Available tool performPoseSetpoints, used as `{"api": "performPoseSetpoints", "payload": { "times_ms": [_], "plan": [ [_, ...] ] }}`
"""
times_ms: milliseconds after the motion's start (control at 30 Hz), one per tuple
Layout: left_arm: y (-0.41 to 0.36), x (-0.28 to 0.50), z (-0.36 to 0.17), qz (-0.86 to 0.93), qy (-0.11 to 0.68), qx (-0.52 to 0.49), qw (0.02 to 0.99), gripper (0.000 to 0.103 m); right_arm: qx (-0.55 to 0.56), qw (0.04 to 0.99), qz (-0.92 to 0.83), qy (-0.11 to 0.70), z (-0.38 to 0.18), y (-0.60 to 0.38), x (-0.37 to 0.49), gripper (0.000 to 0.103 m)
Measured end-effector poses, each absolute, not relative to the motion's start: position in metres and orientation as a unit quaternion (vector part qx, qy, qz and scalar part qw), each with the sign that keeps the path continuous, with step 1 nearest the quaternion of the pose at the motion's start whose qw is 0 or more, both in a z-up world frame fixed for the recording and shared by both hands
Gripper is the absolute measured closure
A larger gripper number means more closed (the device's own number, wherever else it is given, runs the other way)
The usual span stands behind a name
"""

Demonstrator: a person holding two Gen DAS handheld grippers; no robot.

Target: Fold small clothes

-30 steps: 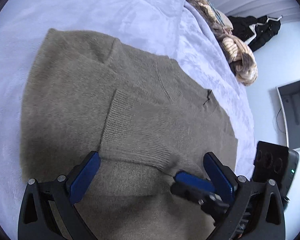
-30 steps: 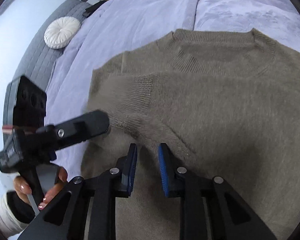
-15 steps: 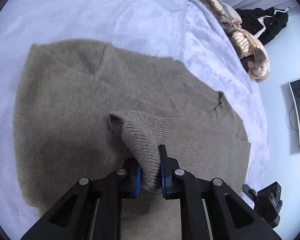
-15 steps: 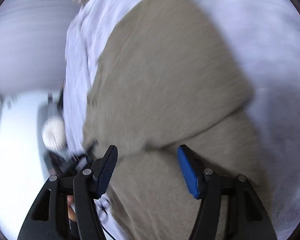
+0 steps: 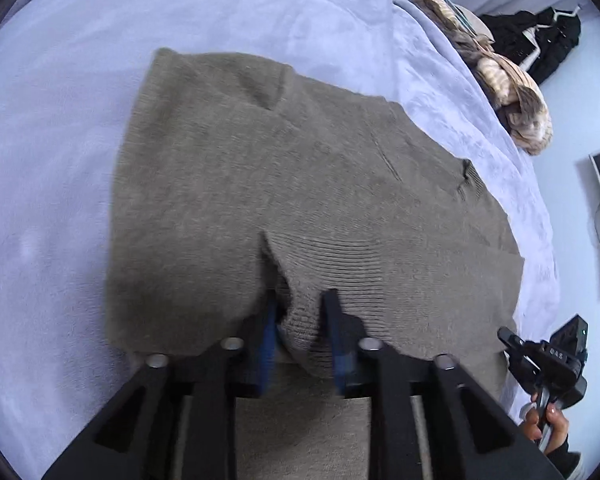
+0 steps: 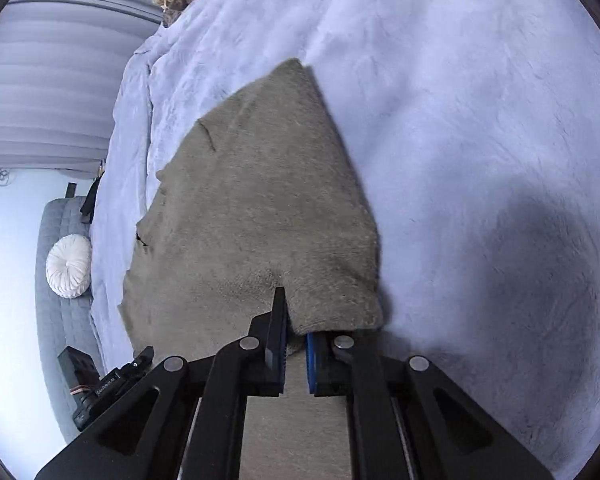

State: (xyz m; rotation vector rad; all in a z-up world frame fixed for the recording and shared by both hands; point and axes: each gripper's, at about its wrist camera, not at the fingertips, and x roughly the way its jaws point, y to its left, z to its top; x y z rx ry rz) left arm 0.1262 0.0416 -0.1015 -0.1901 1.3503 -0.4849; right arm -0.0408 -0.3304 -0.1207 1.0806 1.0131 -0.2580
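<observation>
An olive-brown knit sweater [image 5: 260,168] lies spread on a lavender plush blanket [image 5: 60,120]. My left gripper [image 5: 300,320] is shut on the ribbed cuff of a sleeve [image 5: 364,256] folded over the body and holds it raised. In the right wrist view the sweater [image 6: 252,200] runs away from me, and my right gripper [image 6: 296,332] is shut on its near edge, a fold of knit pinched between the blue pads. The right gripper also shows at the lower right of the left wrist view [image 5: 548,360], held by a hand.
A heap of beige patterned clothes [image 5: 512,100] lies at the far right edge of the bed. Black clothing [image 5: 540,36] hangs beyond it. A grey sofa with a round white cushion [image 6: 68,266] stands beside the bed. The left gripper shows at the lower left of the right wrist view [image 6: 108,392].
My left gripper closed on the sleeve cuff and lifted it. My right gripper let go, swung round to the sweater's other edge and closed on it.
</observation>
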Motion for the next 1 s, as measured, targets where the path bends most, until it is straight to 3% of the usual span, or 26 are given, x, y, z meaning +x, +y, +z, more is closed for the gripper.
{"api": "performPoseSetpoints", "payload": {
  "times_ms": [67,300,367,433,467,500,533,633,667,700,833,1000],
  "plan": [
    [0.050,0.125,-0.095,-0.206,0.606,-0.076,0.764,0.031,0.509,0.723,-0.108,0.454,-0.122,-0.334,-0.047,0.090],
    [0.047,0.135,-0.099,-0.230,0.619,-0.075,0.747,0.031,0.488,0.730,-0.094,0.469,-0.097,-0.344,-0.070,0.073],
    [0.041,0.136,-0.100,-0.242,0.617,-0.074,0.745,0.031,0.448,0.762,-0.100,0.457,-0.073,-0.344,-0.072,0.060],
    [0.033,0.136,-0.099,-0.252,0.614,-0.066,0.745,0.041,0.414,0.779,-0.121,0.455,-0.062,-0.353,-0.063,0.044],
    [0.029,0.136,-0.098,-0.257,0.613,-0.058,0.745,0.063,0.410,0.779,-0.129,0.457,-0.062,-0.360,-0.057,0.042],
    [0.024,0.136,-0.099,-0.260,0.617,-0.045,0.741,0.084,0.413,0.776,-0.133,0.458,-0.065,-0.370,-0.050,0.042],
    [0.020,0.136,-0.100,-0.261,0.619,-0.036,0.740,0.090,0.419,0.773,-0.133,0.458,-0.071,-0.377,-0.039,0.042],
    [0.015,0.134,-0.094,-0.261,0.608,-0.020,0.749,0.092,0.428,0.749,-0.140,0.486,-0.099,-0.394,-0.008,0.046],
    [0.015,0.133,-0.087,-0.263,0.598,-0.020,0.757,0.092,0.428,0.744,-0.133,0.495,-0.104,-0.395,0.000,0.074],
    [0.015,0.132,-0.083,-0.267,0.591,-0.021,0.761,0.092,0.420,0.749,-0.122,0.498,-0.101,-0.392,0.005,0.092],
    [0.009,0.138,-0.081,-0.265,0.573,0.007,0.776,0.092,0.339,0.793,-0.118,0.492,-0.072,-0.382,0.008,0.093],
    [0.015,0.145,-0.105,-0.215,0.586,0.030,0.781,0.092,0.363,0.766,-0.159,0.506,-0.102,-0.406,-0.001,0.094]
  ]
}}
